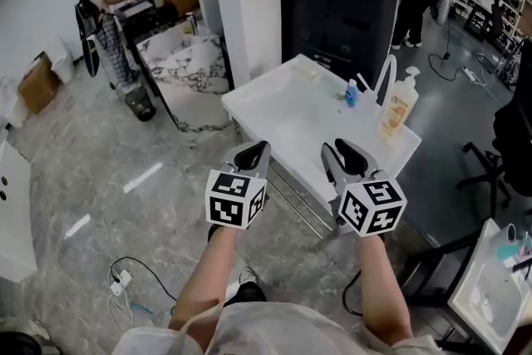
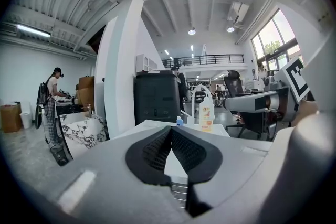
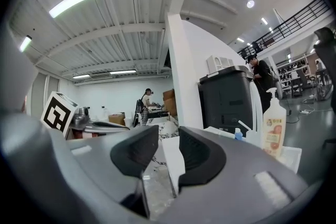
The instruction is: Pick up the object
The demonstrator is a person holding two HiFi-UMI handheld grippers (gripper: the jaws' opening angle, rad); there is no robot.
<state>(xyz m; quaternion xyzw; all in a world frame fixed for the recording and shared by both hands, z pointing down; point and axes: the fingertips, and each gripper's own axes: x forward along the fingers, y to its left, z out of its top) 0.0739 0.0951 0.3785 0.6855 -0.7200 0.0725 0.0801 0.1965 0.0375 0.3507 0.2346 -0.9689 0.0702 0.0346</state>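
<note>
My left gripper point(image 1: 253, 154) closed, empty | right gripper point(image 1: 345, 155) open, empty | pump bottle point(image 1: 397, 106) at 1 o'clock: likely light, slick plastic; I'd grip mid-body.

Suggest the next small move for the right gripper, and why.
Probably ease the right gripper forward over the table toward the pump bottle. Its jaws stand apart with nothing between them, it hovers at the table's near edge, and the pump bottle stands upright near the far right corner, not yet between the jaws.
</note>
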